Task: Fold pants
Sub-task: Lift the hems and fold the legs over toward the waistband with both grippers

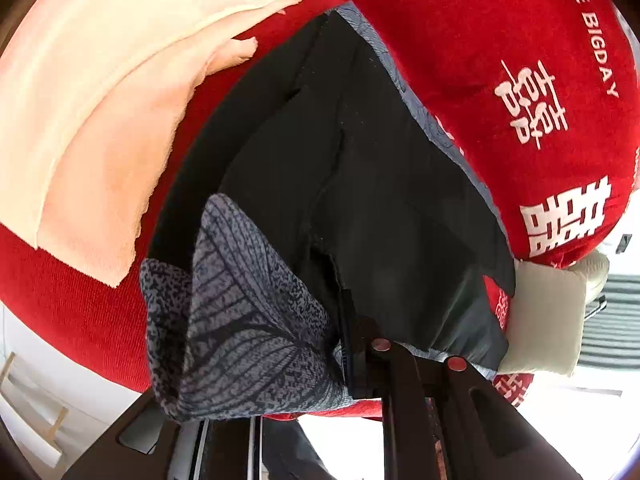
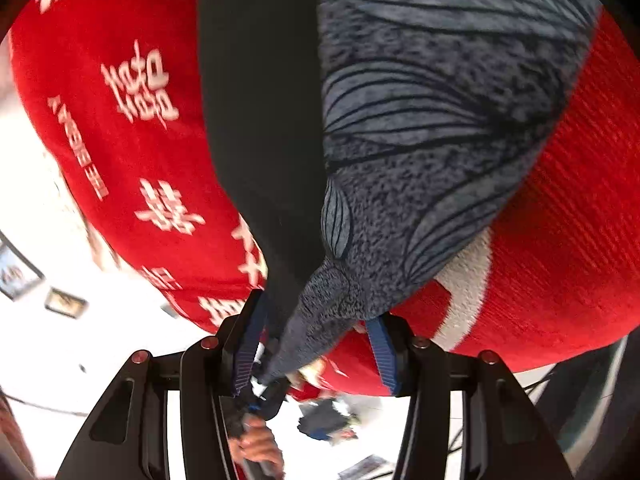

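The pants [image 1: 360,184] are dark, black on the inside and grey with a leaf print on the outside, and they lie on a red blanket [image 1: 500,60] with white characters. My left gripper [image 1: 404,350] is shut on the pants' edge, with the printed fabric [image 1: 240,312] bunched to its left. In the right wrist view the pants [image 2: 420,128] run from the top down to my right gripper [image 2: 316,344]. Its blue pads [image 2: 384,354] stand wide apart, and a point of printed fabric hangs between them against the left pad.
A folded peach cloth [image 1: 100,112] lies on the red blanket left of the pants. A pale cushion [image 1: 544,320] sits at the blanket's right edge. White floor with small items [image 2: 328,420] shows below the blanket's edge [image 2: 120,220].
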